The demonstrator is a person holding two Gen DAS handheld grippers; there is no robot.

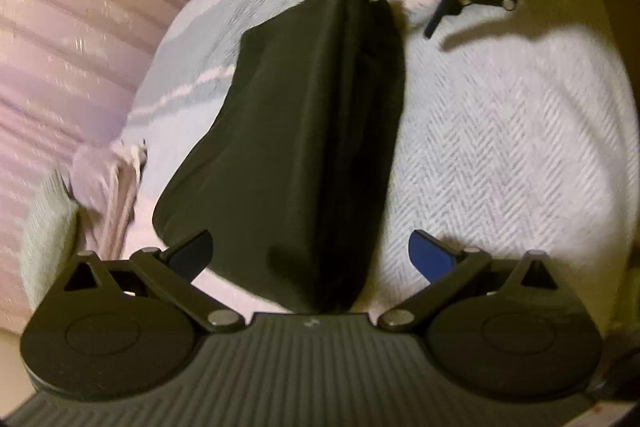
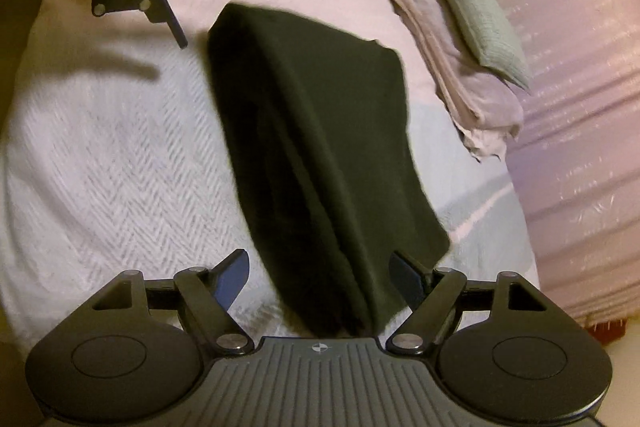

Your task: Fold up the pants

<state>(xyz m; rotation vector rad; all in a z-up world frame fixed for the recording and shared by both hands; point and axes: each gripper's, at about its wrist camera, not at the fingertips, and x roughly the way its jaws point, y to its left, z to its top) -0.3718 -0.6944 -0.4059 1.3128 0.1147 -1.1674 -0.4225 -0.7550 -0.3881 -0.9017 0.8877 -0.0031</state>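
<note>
Black folded pants (image 1: 304,131) lie as a long bundle on a white herringbone blanket (image 1: 500,147). My left gripper (image 1: 312,253) is open at the bundle's near end, its blue-padded fingers on either side of the cloth without pinching it. The right gripper (image 1: 378,7) shows at the far end, also open. In the right wrist view the pants (image 2: 320,131) run away from my right gripper (image 2: 320,267), which stands open astride their near end. The left gripper (image 2: 248,13) hangs open just above the far end.
A folded lilac cloth (image 2: 460,75) with a pale green cloth (image 2: 480,19) on top lies beside the pants, seen also in the left wrist view (image 1: 116,179). A pink striped cover (image 2: 580,87) borders the blanket. The blanket (image 2: 100,155) stretches bare on the other side.
</note>
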